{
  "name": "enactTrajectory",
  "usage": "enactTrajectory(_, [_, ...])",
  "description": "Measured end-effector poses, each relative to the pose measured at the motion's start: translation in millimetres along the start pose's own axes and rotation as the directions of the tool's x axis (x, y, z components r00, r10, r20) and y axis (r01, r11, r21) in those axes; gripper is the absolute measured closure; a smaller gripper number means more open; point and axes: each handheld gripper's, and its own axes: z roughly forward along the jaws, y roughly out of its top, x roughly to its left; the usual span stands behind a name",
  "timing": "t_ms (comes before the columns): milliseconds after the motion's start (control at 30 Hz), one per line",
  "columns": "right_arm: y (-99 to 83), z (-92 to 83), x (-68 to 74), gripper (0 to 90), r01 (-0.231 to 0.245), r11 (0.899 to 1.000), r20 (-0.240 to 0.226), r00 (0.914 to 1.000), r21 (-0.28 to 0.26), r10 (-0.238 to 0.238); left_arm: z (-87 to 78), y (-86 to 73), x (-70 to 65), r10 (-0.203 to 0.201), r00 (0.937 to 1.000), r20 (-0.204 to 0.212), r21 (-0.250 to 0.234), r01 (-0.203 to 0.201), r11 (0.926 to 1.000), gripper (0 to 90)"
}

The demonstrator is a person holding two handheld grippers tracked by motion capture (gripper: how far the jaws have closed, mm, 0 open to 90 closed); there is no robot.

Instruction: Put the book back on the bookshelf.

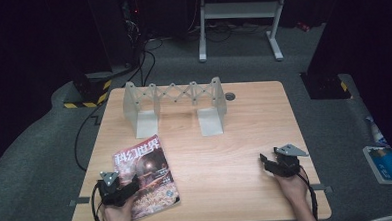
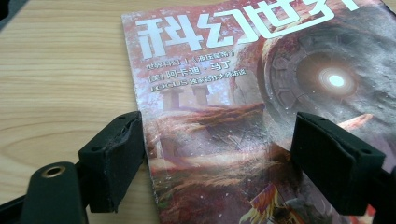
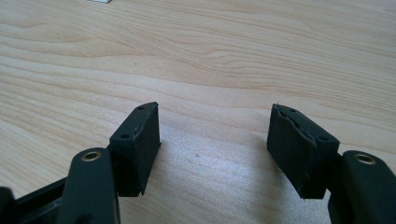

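Observation:
A magazine with a red and grey cover and white Chinese title lies flat at the table's front left. My left gripper rests over its near left corner, open, jaws straddling the cover's left part without pinching it. My right gripper sits open at the front right on bare wood, nothing between its jaws. A hand holds each gripper from the table's near edge.
A grey expanding rack with two upright end plates and a scissor lattice stands at the back of the table. A small dark round cap lies behind it. A blue-and-white object lies on the floor to the right.

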Motion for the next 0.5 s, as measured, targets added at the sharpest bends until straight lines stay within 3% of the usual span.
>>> enactTrajectory(500, [-0.1, 0.0, -0.1, 34.6, 0.014, 1.000, -0.007, 0.9999, -0.002, -0.014, 8.5, 3.7, -28.2, 0.029, 0.9985, 0.046, -0.006, -0.028, 0.9996, 17.8])
